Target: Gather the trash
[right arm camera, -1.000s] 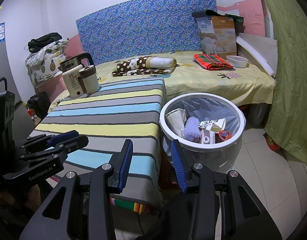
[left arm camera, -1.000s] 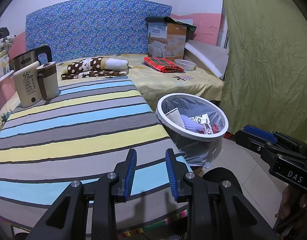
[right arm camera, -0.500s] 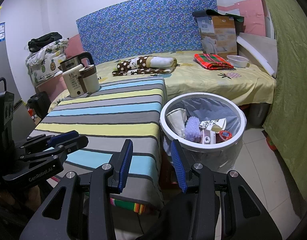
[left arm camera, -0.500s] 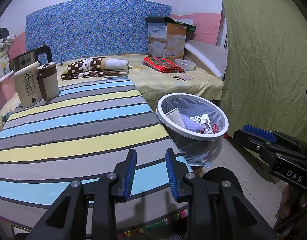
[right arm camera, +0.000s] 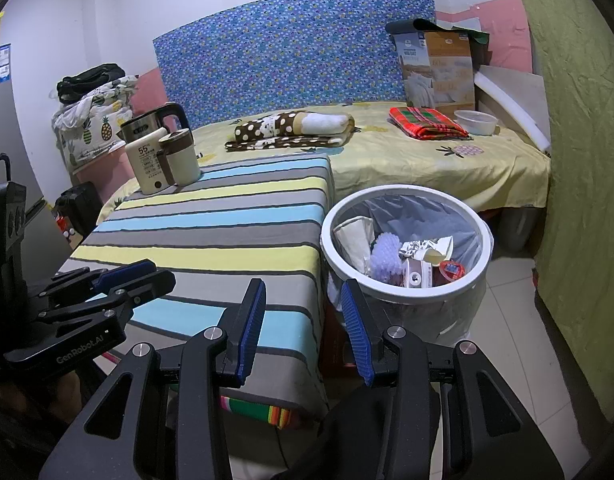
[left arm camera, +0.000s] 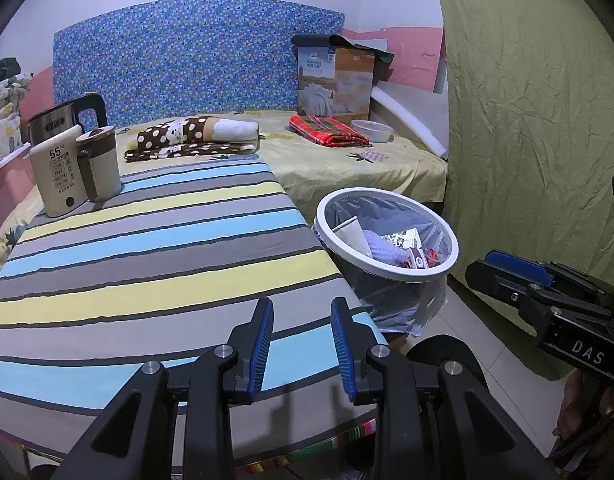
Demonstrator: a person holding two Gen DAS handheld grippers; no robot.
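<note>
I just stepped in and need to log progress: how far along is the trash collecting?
Mostly done, it seems. The white-rimmed bin lined with clear plastic already holds wrappers, paper and a red-lidded cup. Nothing is in hand: the left gripper and right gripper are both open and empty. No loose trash shows on the striped tablecloth, so little looks left.

Right gripper (right arm camera: 303, 292) hangs at bottom centre, jaws apart, nothing between; white trash bin (right arm camera: 483, 240) right of centre holds wrappers; striped table (right arm camera: 211, 232) left, left gripper (right arm camera: 119, 276) lower left
</note>
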